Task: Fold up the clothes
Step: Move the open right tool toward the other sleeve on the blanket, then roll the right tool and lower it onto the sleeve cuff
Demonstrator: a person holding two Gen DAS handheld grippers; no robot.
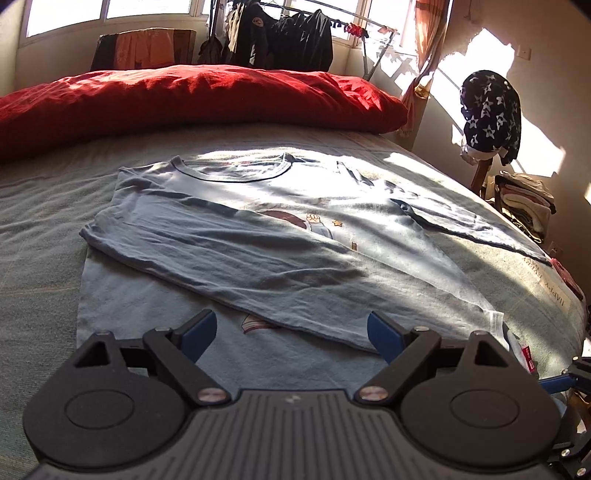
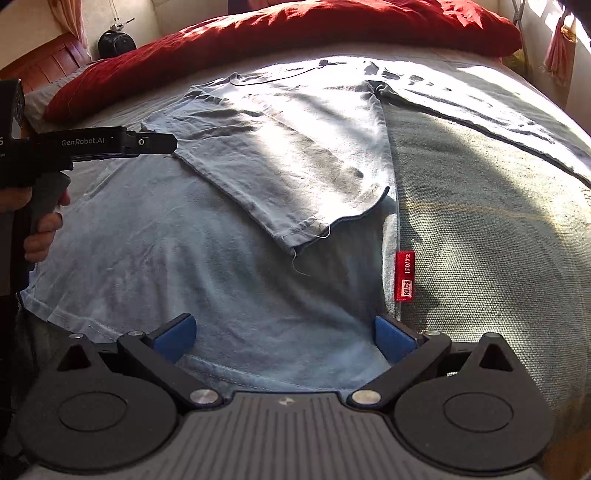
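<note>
Both wrist cameras look down along their fingers, close over the bed [image 1: 44, 206]; both views share the folded blue T-shirt [image 1: 229, 236] and red pillow [image 2: 295, 33].

Red duvet [image 1: 192, 98] bunched across far end of grey-blue bedspread [image 1: 40, 229]. Dark jackets [image 1: 284, 35] hanging by window [image 1: 110, 9]. Star-patterned garment [image 1: 489, 110] draped over chair, folded pile [image 1: 524, 199] below.

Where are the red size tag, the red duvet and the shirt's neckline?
red size tag [image 2: 404, 277]: right wrist view, tag's middle.
red duvet [image 1: 192, 98]: left wrist view, its top surface.
neckline [image 1: 231, 173]: left wrist view, front collar rim.
</note>
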